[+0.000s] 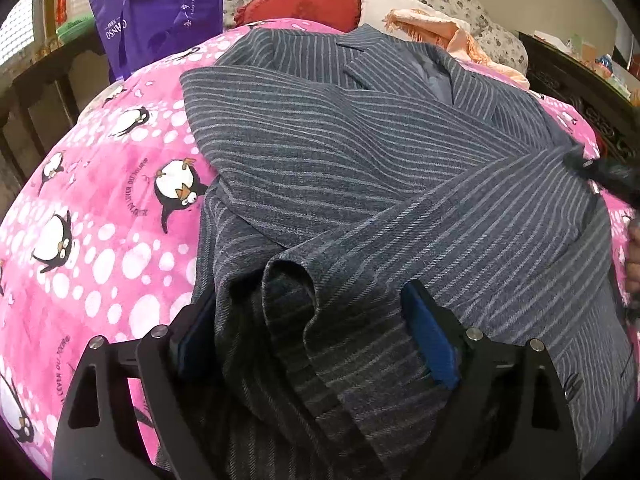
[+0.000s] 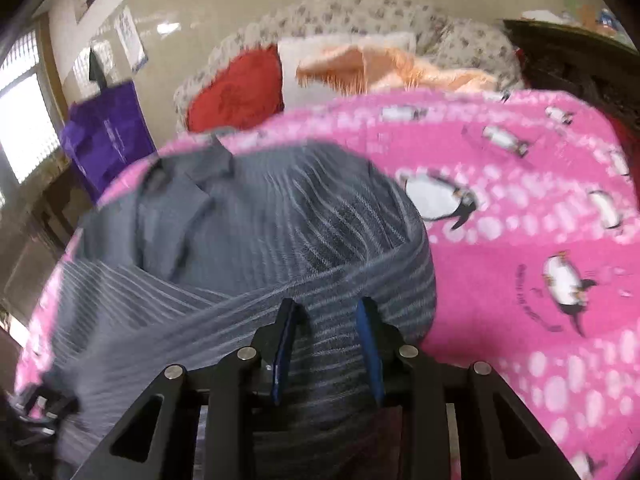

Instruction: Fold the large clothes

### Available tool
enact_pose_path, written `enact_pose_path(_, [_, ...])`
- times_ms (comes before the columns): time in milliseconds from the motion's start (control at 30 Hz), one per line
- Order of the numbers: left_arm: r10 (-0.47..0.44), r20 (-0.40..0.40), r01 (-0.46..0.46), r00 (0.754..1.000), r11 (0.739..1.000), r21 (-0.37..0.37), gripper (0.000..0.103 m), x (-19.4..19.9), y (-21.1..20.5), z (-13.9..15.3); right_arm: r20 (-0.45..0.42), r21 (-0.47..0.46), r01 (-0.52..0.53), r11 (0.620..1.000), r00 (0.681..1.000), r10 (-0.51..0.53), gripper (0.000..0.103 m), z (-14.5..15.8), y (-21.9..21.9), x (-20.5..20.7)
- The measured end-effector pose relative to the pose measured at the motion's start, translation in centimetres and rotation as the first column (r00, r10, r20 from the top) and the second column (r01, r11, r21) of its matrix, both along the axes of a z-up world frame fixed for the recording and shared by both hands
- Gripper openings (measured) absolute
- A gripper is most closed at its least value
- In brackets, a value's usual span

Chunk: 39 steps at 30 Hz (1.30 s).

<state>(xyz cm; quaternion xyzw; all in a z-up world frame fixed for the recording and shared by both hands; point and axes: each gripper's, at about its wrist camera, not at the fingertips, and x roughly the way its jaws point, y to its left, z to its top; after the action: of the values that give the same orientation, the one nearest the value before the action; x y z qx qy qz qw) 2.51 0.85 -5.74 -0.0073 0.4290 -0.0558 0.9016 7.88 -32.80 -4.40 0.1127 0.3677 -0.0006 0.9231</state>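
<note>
I see the striped coat (image 1: 360, 168) lying on the pink penguin blanket (image 1: 100, 208) that covers the bed, collar toward the head end, where the red cushion (image 1: 304, 4) and the peach fringed cloth (image 1: 436, 28) sit. Both sleeves are crossed over the chest, and the coat's lower part is bunched toward me at the near edge of the bed.

My left gripper (image 1: 316, 344) has its jaws spread wide, with a thick raised fold of the coat's hem standing between the blue pads (image 1: 430, 340). The pads flank the fold; I cannot tell whether they press on it.

My right gripper (image 2: 328, 344) shows a narrower gap, its pads (image 2: 370, 348) set over the coat's (image 2: 248, 232) near edge with striped cloth between and below them. The right view is motion-blurred, so I cannot tell whether the cloth is pinched.

The coat lies toward the left side of the bed in the right view; bare blanket (image 2: 520, 240) fills the right side. A purple bag (image 1: 160, 12) hangs beyond the far left corner.
</note>
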Motion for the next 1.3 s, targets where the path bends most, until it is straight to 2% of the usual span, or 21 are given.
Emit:
enact_pose_path(67, [-0.001,-0.002,0.001,1.0,1.0,0.003,0.089,0.0,-0.1,0.0,0.05,0.002,-0.049,0.999,0.998,0.049,0.029,2.2,1.4,-2.0])
enact_pose_path(133, [-0.002,-0.003,0.002,1.0,1.0,0.005,0.09,0.0,-0.2,0.0,0.063,-0.044,-0.109,0.993,0.992,0.112,0.029,3.4,3.6,-4.4])
enact_pose_path(200, [-0.003,-0.004,0.003,1.0,1.0,0.006,0.09,0.0,-0.2,0.1,0.006,-0.098,-0.152,0.983,0.988,0.154,0.029,2.3,5.5,-5.9])
enact_pose_path(233, [-0.003,-0.004,0.003,1.0,1.0,0.003,0.09,0.0,-0.2,0.1,-0.05,-0.12,-0.169,0.978,0.985,0.164,0.03,0.7,6.0,-6.1])
enact_pose_path(267, [-0.004,-0.004,0.004,1.0,1.0,0.0,0.09,0.0,-0.2,0.1,-0.138,-0.148,-0.169,0.975,0.979,0.149,0.03,-1.8,6.2,-5.9])
enact_pose_path(300, [-0.005,-0.005,0.005,1.0,1.0,-0.002,0.09,-0.1,-0.2,0.1,-0.174,-0.145,-0.164,0.976,0.975,0.138,0.03,-3.2,6.0,-6.0])
enact_pose_path(333, [-0.006,-0.006,0.006,1.0,1.0,-0.004,0.09,-0.1,-0.2,0.1,-0.122,-0.116,-0.144,0.983,0.984,0.13,0.03,-3.1,5.5,-6.5])
enact_pose_path(400, [-0.006,-0.005,0.006,1.0,1.0,-0.009,0.09,-0.1,-0.1,0.1,-0.137,-0.064,-0.086,0.994,0.988,0.076,0.03,-1.9,4.5,-6.7])
enact_pose_path(500, [-0.006,-0.006,0.006,1.0,1.0,-0.004,0.09,-0.1,-0.1,0.1,-0.127,-0.075,-0.044,0.996,0.991,0.034,0.031,0.6,4.3,-8.4])
enact_pose_path(567, [-0.007,-0.007,0.007,1.0,1.0,-0.01,0.091,-0.2,0.0,0.1,-0.116,-0.086,-0.038,0.996,0.993,0.028,0.032,2.3,4.1,-10.9])
enact_pose_path(667, [-0.009,-0.01,0.009,1.0,1.0,-0.014,0.091,-0.2,0.0,0.2,-0.113,-0.069,-0.05,0.996,0.993,0.042,0.034,3.8,3.7,-16.7])
enact_pose_path(733, [-0.026,-0.018,0.026,0.999,0.999,-0.024,0.091,-0.3,0.3,0.4,-0.14,-0.05,-0.062,0.997,0.989,0.055,0.037,3.5,3.6,-20.3])
enact_pose_path(800, [-0.043,-0.066,0.042,0.997,0.999,-0.017,0.091,-0.7,1.1,1.3,-0.177,-0.036,-0.078,0.996,0.982,0.071,0.043,2.8,3.5,-24.3])
enact_pose_path(867, [-0.046,-0.061,0.043,0.997,0.998,-0.052,0.091,-2.1,3.1,3.2,-0.201,-0.049,-0.083,0.995,0.977,0.071,0.055,1.8,3.5,-27.6])
enact_pose_path(900, [-0.056,-0.032,0.054,0.998,0.996,-0.07,0.091,-3.2,4.3,4.3,-0.208,-0.056,-0.078,0.995,0.976,0.065,0.061,1.2,3.4,-29.2])
enact_pose_path(933, [-0.074,0.011,0.075,0.997,0.995,-0.065,0.091,-4.8,5.8,5.6,-0.211,-0.054,-0.07,0.996,0.976,0.057,0.062,0.5,3.3,-30.4])
enact_pose_path(1000, [-0.08,0.044,0.079,0.996,0.997,0.018,0.091,-7.2,8.1,6.7,-0.219,-0.03,-0.05,0.998,0.975,0.042,0.062,-0.8,2.9,-32.0])
enact_pose_path(1067, [-0.07,0.048,0.066,0.996,0.995,0.08,0.091,-9.2,10.1,6.7,-0.203,0.009,-0.017,1.0,0.979,0.019,0.062,-1.6,2.5,-32.7])
enact_pose_path(1167, [-0.071,0.023,0.068,0.997,0.991,0.117,0.091,-12.0,12.5,5.7,-0.171,0.054,-0.011,0.998,0.985,0.02,0.062,-2.2,2.7,-32.5])
enact_pose_path(1233, [-0.044,-0.012,0.045,0.999,0.994,0.102,0.091,-13.6,13.9,4.7,-0.172,0.066,-0.029,0.997,0.984,0.04,0.062,-2.7,3.1,-31.9])
enact_pose_path(1300, [-0.039,-0.066,0.04,0.997,0.999,0.024,0.091,-15.4,14.9,3.2,-0.191,0.077,-0.031,0.997,0.981,0.045,0.062,-3.6,3.1,-31.4])
